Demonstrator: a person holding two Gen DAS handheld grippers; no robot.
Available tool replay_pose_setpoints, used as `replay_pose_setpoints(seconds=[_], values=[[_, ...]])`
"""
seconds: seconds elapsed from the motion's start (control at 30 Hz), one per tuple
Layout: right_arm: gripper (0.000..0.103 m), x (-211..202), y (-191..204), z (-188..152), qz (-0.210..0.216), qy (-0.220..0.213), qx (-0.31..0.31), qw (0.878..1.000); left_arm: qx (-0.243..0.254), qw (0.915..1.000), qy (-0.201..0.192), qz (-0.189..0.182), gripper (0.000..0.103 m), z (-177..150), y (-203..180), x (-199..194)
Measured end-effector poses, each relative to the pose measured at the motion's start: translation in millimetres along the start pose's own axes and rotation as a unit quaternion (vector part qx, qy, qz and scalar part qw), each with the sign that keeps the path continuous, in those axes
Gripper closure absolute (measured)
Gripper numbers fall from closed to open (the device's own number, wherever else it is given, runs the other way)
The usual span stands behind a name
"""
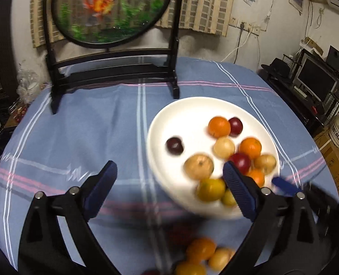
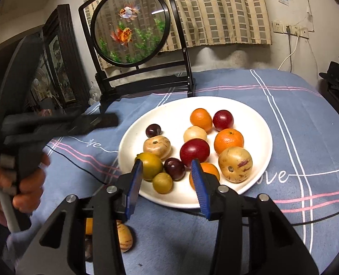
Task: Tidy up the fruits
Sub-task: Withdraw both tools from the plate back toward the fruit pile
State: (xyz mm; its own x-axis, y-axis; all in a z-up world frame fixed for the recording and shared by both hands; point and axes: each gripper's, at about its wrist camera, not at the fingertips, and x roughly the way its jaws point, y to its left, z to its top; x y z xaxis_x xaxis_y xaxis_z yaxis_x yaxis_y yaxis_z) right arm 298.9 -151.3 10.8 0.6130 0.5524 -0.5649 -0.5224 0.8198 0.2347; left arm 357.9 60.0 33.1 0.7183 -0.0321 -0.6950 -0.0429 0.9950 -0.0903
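A white plate on the blue cloth holds several fruits: oranges, red plums, dark plums, tan spotted fruits and yellow-green ones. My right gripper is open and empty, its jaws just above the plate's near edge around a dark plum. My left gripper is open and empty, hovering left of the plate; it shows at the left in the right wrist view. More fruits lie on the cloth near me, also in the right wrist view.
A round goldfish screen on a black stand stands at the back of the table. A black cable runs across the cloth. A shelf with a monitor stands to the right. The table edge curves at the left.
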Motion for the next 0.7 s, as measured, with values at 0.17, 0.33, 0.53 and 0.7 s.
replay_pose_setpoints(seconds=[0.17, 0.33, 0.53, 0.7], values=[[0.053, -5.2, 10.2, -5.9, 0.007, 0.036, 0.002, 0.999, -0.045, 0.9989, -0.008, -0.009, 0.006, -57.4, 35.4, -32.1], [0.053, -3.3, 36.2, -22.5, 0.008, 0.086, -0.042, 0.995, -0.038, 0.9989, -0.027, -0.003, 0.006, -98.4, 54.4, -46.8], [0.053, 5.0, 60.5, -46.9, -0.014, 0.128, -0.104, 0.986, 0.001, 0.9981, -0.042, 0.044, 0.006, -113.7, 52.0, -60.4], [0.053, 9.0, 66.4, -52.8, -0.005, 0.135, -0.12, 0.984, 0.006, 0.9979, -0.054, 0.036, 0.004, -115.7, 48.6, -72.4]])
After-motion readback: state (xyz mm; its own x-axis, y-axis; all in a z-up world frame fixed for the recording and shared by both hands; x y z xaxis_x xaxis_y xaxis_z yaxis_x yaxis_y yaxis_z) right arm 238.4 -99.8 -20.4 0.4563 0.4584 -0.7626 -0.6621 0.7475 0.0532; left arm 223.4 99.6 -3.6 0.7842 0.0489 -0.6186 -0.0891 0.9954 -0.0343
